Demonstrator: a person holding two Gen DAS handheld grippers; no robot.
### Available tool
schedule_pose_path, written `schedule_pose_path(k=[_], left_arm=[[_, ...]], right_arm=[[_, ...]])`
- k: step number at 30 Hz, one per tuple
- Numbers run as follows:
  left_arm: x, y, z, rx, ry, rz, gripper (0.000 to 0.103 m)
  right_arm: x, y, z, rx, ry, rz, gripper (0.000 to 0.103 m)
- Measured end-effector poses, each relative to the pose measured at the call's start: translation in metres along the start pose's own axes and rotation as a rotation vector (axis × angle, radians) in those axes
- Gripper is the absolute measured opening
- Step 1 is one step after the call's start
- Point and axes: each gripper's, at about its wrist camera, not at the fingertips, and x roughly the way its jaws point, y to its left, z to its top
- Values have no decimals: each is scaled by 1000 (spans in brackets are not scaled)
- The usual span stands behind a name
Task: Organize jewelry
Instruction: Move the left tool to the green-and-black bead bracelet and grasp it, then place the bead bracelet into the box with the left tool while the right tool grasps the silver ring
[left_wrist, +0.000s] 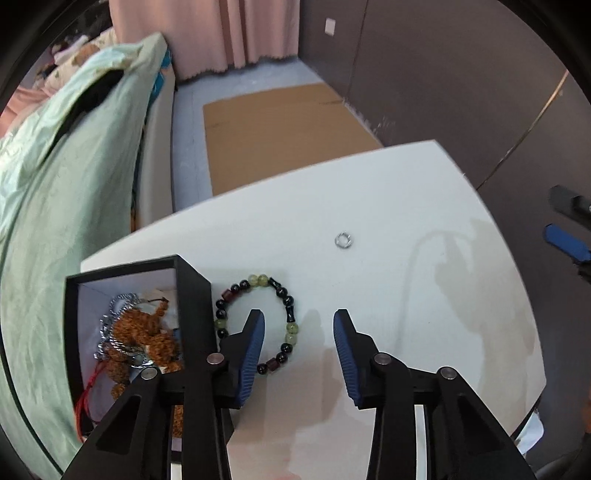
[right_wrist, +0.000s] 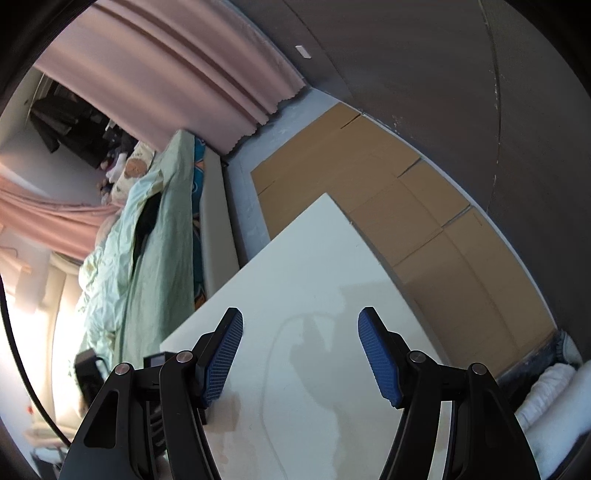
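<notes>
A beaded bracelet (left_wrist: 288, 306) of black, green and dark red beads lies on the white table (left_wrist: 406, 206), right beside a black jewelry box (left_wrist: 192, 291). The box holds brown bead strands (left_wrist: 147, 328) and a silver chain (left_wrist: 118, 306). A small silver ring (left_wrist: 343, 240) lies farther back on the table. My left gripper (left_wrist: 299, 321) is open, just above the bracelet, its left finger over the bracelet's near side. My right gripper (right_wrist: 301, 321) is open and empty above bare table (right_wrist: 314, 258); its blue pad shows at the right edge of the left wrist view (left_wrist: 565, 245).
A bed with a green quilt (left_wrist: 55, 206) runs along the left of the table. Flattened cardboard (left_wrist: 280, 136) lies on the floor beyond the table's far edge. A dark wall (left_wrist: 461, 74) stands to the right. Pink curtains (right_wrist: 166, 55) hang at the back.
</notes>
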Motion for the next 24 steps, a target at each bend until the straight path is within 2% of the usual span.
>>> schedule_pose_path(k=[9, 11, 12, 13, 16, 18, 21, 24], left_arm=[[18, -6, 8, 31, 45, 71, 31], [20, -8, 9, 37, 46, 85, 25], [22, -8, 8, 28, 55, 73, 17], [27, -7, 7, 17, 76, 47, 14], [29, -10, 5, 45, 75, 56, 13], [30, -9, 4, 39, 80, 40, 8], [29, -9, 3, 47, 75, 26, 8], [20, -5, 3, 45, 37, 30, 8]], right_arm=[[-1, -4, 1, 22, -6, 23, 66], [1, -2, 2, 14, -2, 18, 66], [0, -4, 1, 7, 1, 13, 66], [2, -2, 1, -2, 4, 8, 66], [6, 3, 0, -16, 14, 5, 66], [10, 6, 0, -20, 20, 2, 66], [15, 12, -2, -34, 30, 1, 66], [20, 21, -4, -63, 39, -2, 66]])
